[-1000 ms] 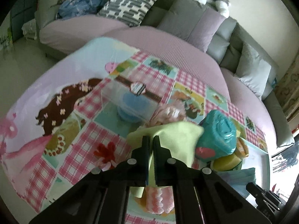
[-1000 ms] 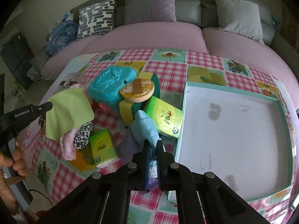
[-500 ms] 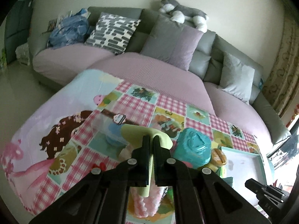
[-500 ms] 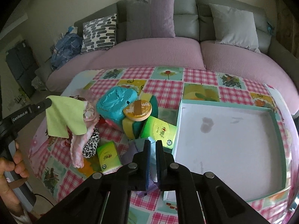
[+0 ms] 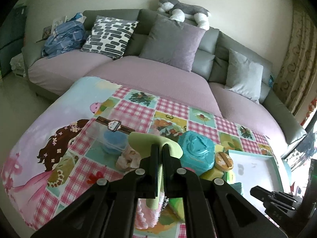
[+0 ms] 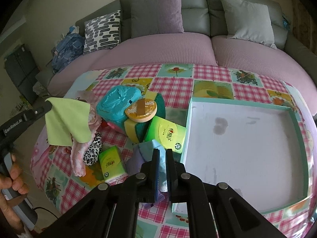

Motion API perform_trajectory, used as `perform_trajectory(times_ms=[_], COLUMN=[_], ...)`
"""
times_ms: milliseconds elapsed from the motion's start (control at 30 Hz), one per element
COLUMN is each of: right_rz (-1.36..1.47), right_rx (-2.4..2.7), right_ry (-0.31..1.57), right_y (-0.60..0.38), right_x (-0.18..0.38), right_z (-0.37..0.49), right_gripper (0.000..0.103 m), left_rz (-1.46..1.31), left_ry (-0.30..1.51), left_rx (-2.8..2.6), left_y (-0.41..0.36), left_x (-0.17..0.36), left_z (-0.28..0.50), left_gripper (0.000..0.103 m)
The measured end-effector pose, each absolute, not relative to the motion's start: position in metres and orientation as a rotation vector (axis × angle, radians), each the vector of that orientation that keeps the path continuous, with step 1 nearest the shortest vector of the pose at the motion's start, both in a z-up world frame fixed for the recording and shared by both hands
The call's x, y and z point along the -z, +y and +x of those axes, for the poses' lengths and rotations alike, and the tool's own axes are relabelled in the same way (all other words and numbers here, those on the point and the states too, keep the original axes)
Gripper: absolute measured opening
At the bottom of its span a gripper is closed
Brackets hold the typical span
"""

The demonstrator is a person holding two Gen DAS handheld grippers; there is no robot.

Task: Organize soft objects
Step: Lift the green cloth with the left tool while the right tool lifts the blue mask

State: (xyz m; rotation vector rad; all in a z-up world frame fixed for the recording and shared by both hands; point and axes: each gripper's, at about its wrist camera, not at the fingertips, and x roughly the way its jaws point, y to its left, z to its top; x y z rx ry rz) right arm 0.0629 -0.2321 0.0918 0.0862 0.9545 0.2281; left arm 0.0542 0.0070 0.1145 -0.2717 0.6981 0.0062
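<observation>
**Two cloths pinched above the cluttered worktop**

A light green cloth (image 6: 66, 123) is pinched at one corner by the left tool (image 5: 160, 148), whose jaws are pressed together on the fabric. The cloth is lifted clear of the worktop (image 6: 174, 83) and hangs down in folds at the left side of the pile. Directly under it a fluffy pink cloth (image 6: 78, 155) and a leopard-print item (image 6: 92, 149) are seen, lying together on the checked cover.

A light blue cloth (image 6: 158, 154) is held by the right tool (image 6: 162, 152), the jaws closed on it, with a purple cloth (image 6: 135, 158) lying just beside and partly under it.

In the middle of the pile a teal embossed box (image 6: 116, 104) is placed, and a round yellow tin (image 6: 141, 110) rests against it on top of a yellow-and-green sponge (image 6: 136, 130). A large green tissue pack (image 6: 168, 135) leans beside the sponge, touching the edge of the tray, and a small green tissue pack (image 6: 111, 161) lies nearer the front. The white tray with a teal rim (image 6: 293, 117) occupies the right part of the worktop; only faint stains are visible inside.

In the left wrist view a clear plastic box (image 5: 111, 136) with a blue item inside is seen behind the green cloth. Behind the worktop a sofa with a pink cover (image 6: 168, 43) and several cushions is seen, with a plush toy (image 5: 184, 12) on its back.
</observation>
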Motion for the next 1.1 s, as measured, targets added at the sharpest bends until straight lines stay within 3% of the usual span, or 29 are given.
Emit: perform_trajectory(times_ms=[333,400,567,700,767,900,1000,1100], right_rz=[0.087,0.088,0.087,0.082,0.078,0.073,0.069,0.064], right_rx=[-0.221,-0.22,-0.217,-0.225,-0.228,-0.23,-0.233,-0.24], right_ry=[0.962,0.964,0.96,0.955,0.958,0.967,0.981,1.0], right_y=[-0.233,-0.234,-0.235,-0.234,-0.233,-0.232,-0.23,-0.228], right_x=[-0.09,-0.089,-0.09,-0.09,-0.089,-0.085,-0.081,-0.074], right_z=[0.064,0.064,0.063,0.063,0.064,0.064,0.066,0.068], right_gripper=[0.007,0.012,0.037,0.038,0.044,0.047,0.056,0.057], left_rz=[-0.243,-0.237,-0.22,-0.206,-0.198,-0.19,-0.193,-0.199], left_ry=[0.711,0.719,0.752,0.796,0.809,0.824,0.839,0.848], left_rx=[0.098,0.113,0.133,0.141,0.141,0.138,0.133,0.13], left_y=[-0.023,-0.028,-0.04,-0.048,-0.051,-0.054,-0.053,-0.051], left_x=[-0.119,-0.118,-0.114,-0.105,-0.103,-0.099,-0.096,-0.093], left_z=[0.052,0.052,0.054,0.058,0.059,0.061,0.063,0.064], left_gripper=[0.003,0.003,0.003,0.003,0.003,0.003,0.003,0.003])
